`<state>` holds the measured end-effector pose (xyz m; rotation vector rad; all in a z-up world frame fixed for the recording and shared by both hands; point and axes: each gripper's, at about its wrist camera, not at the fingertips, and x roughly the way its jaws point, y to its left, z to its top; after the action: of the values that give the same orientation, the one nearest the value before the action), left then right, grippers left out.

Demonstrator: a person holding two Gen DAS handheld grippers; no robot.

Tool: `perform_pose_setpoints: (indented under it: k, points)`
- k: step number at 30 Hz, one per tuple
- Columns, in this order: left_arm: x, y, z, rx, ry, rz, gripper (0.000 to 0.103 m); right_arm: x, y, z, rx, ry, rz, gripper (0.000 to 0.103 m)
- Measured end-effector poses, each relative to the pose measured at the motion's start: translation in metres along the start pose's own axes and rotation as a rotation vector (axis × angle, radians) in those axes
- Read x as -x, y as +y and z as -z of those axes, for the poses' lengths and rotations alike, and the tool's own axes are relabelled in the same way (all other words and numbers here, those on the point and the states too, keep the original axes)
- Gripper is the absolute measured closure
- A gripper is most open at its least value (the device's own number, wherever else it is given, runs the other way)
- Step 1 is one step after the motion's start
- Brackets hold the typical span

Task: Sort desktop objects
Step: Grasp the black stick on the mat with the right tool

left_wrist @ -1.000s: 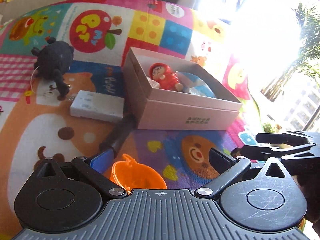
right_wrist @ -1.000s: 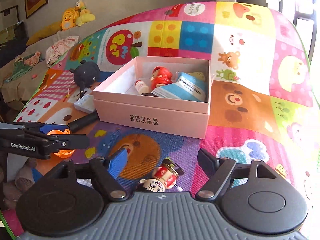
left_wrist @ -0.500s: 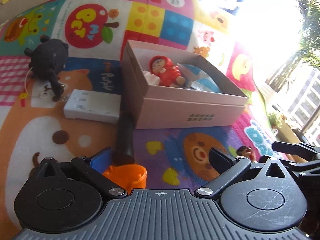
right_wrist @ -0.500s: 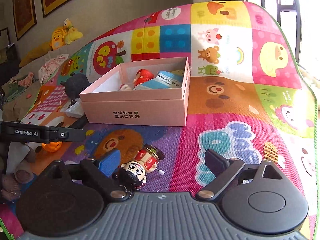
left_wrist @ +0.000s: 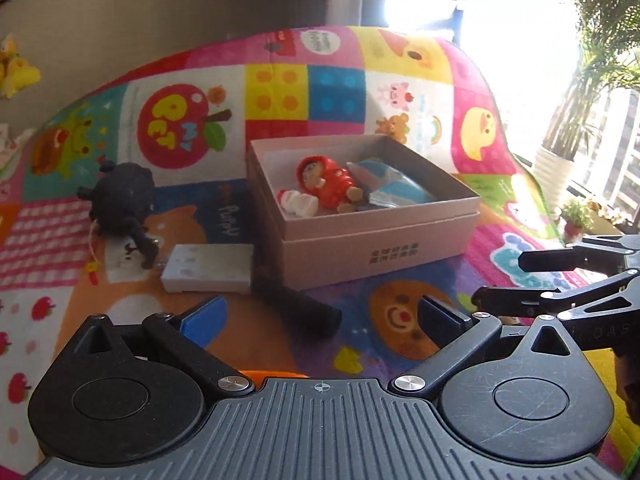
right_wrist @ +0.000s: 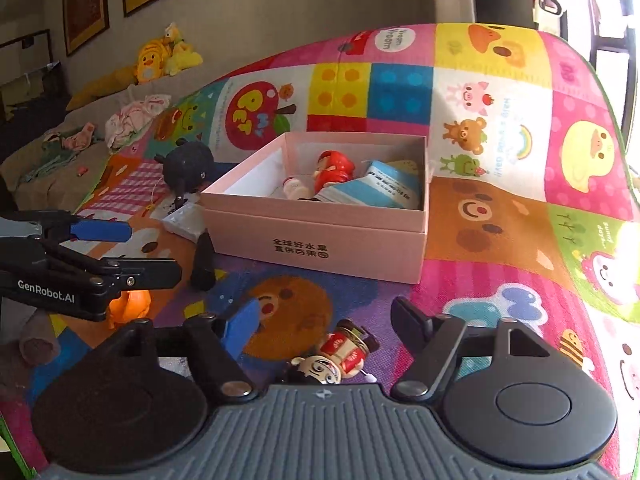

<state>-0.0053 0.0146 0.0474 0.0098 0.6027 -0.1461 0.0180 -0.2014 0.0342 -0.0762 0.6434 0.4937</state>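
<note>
From your left wrist camera, your left gripper [left_wrist: 320, 316] is spread with nothing between its fingers. Ahead, the pink box [left_wrist: 360, 216] sits on the colourful mat [left_wrist: 280, 92] and holds a red doll [left_wrist: 326, 184]. A black cylinder [left_wrist: 296, 308] and a white block [left_wrist: 208, 268] lie left of the box.

From your right wrist camera, your right gripper [right_wrist: 324, 324] has just been closing. Its fingers stand apart around a small figurine [right_wrist: 336, 356] lying on the mat, not pressing it. An orange toy [right_wrist: 128, 308] lies under the left gripper.
</note>
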Motion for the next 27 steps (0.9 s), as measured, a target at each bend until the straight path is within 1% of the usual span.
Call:
perform_pose_setpoints:
  k: [1,4,6,8,9,11,12,13,14,16,20,22,24,25,27]
  points:
    - [0.004,0.008,0.001,0.017,-0.006,-0.028,0.000,-0.006,0.007,-0.004,0.020,0.019,-0.029,0.048]
    - [0.014,0.040,0.004,0.119,-0.014,-0.104,0.000,-0.026,0.036,-0.016,0.094,0.065,-0.114,0.048]
    - [0.018,0.057,0.008,0.170,-0.020,-0.143,0.000,-0.041,0.057,-0.020,0.146,0.086,-0.128,0.048]
    - [0.022,0.068,0.012,0.203,-0.020,-0.151,0.000,-0.054,0.073,-0.022,0.190,0.099,-0.129,0.049]
    - [0.023,0.072,0.014,0.211,-0.019,-0.144,0.000,-0.063,0.081,-0.023,0.207,0.109,-0.123,0.050]
    - [0.026,0.073,0.020,0.212,-0.012,-0.117,0.000,-0.079,0.090,-0.024,0.224,0.132,-0.107,0.056]
    - [0.026,0.073,0.021,0.209,-0.008,-0.105,0.000,-0.085,0.092,-0.025,0.225,0.144,-0.103,0.067]
    - [0.025,0.071,0.024,0.204,-0.002,-0.090,0.000,-0.089,0.092,-0.025,0.224,0.154,-0.103,0.075]
    - [0.025,0.069,0.026,0.202,0.003,-0.078,0.000,-0.090,0.091,-0.026,0.214,0.139,-0.100,0.081]
    - [0.022,0.065,0.031,0.199,0.014,-0.049,0.000,-0.087,0.086,-0.028,0.201,0.144,-0.108,0.081]
    - [0.013,0.050,0.040,0.179,0.048,0.009,0.000,-0.068,0.073,-0.020,0.205,0.156,-0.116,0.081]
    - [0.009,0.042,0.043,0.162,0.061,0.036,0.000,-0.058,0.062,-0.013,0.224,0.157,-0.079,0.081]
    - [0.005,0.034,0.046,0.146,0.072,0.056,0.000,-0.052,0.046,-0.010,0.240,0.146,-0.006,0.080]
    - [0.003,0.030,0.048,0.143,0.077,0.064,0.000,-0.051,0.039,-0.009,0.242,0.133,0.049,0.080]
    - [0.000,0.025,0.050,0.140,0.086,0.077,0.000,-0.051,0.022,-0.009,0.247,0.083,0.202,0.080]
